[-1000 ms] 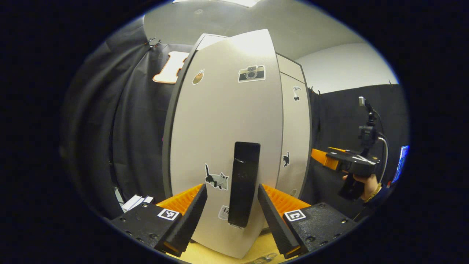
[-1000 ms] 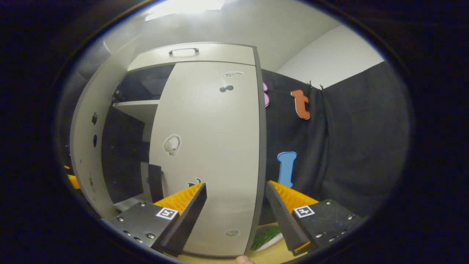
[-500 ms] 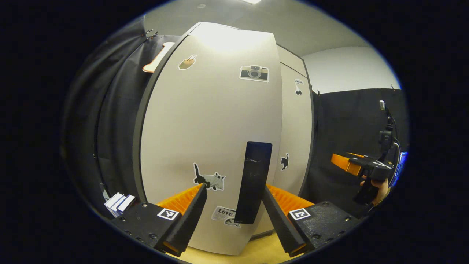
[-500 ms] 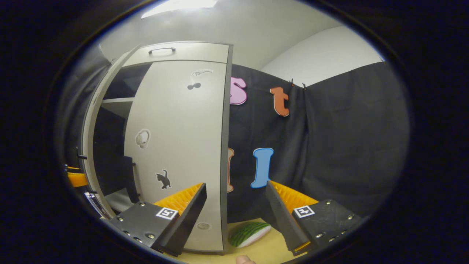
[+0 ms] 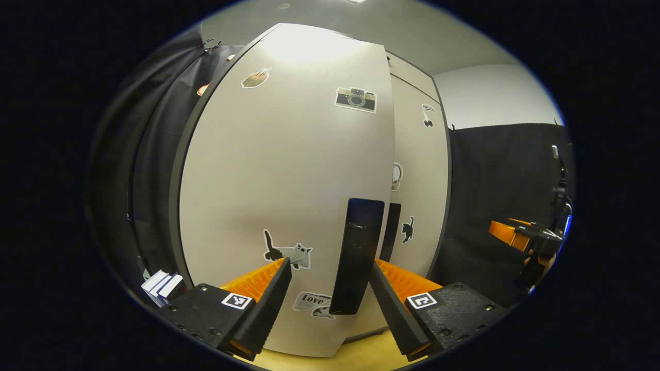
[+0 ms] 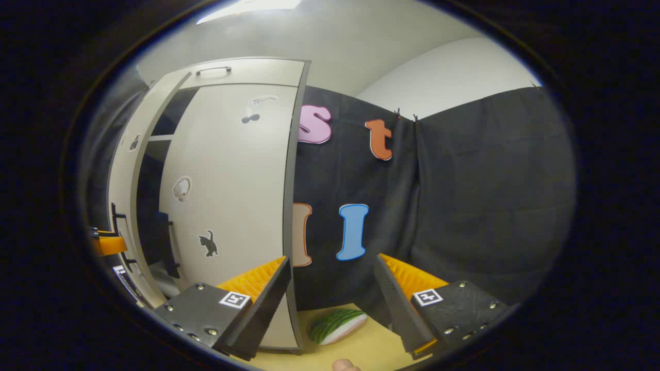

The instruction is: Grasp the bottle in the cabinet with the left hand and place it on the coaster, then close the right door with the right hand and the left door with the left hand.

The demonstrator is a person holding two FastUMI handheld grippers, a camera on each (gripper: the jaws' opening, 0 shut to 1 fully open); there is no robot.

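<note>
- Facing the cabinet's left door (image 5: pixel 278 175) at close range, the left gripper (image 5: pixel 330 288) sits at the bottom centre of the left gripper view, released, its two fingers spread with nothing between them.
- The door's dark upright handle (image 5: pixel 358 255) stands just beyond the gap, nearer the right-hand finger; whether it touches that finger cannot be told.
- Stickers dot the left door: a camera sticker (image 5: pixel 355 99) near the top, a cat sticker (image 5: pixel 287 252) low down.
- The right door (image 5: pixel 420 190) lies behind the left door's right edge.
- At the far right edge of that view, a hand holds the right gripper (image 5: pixel 521 236), well apart from the cabinet.
- In the right gripper view, the right gripper (image 6: pixel 332 293) at the bottom is likewise released and empty.
- The right door (image 6: pixel 232 206) looks shut, while a dark gap at the left shows the left door (image 6: pixel 121 180) ajar.
- A green-striped object (image 6: pixel 336 325) lies on the yellow table (image 6: pixel 361 348) at the bottom centre.
- The bottle and coaster cannot be made out.
</note>
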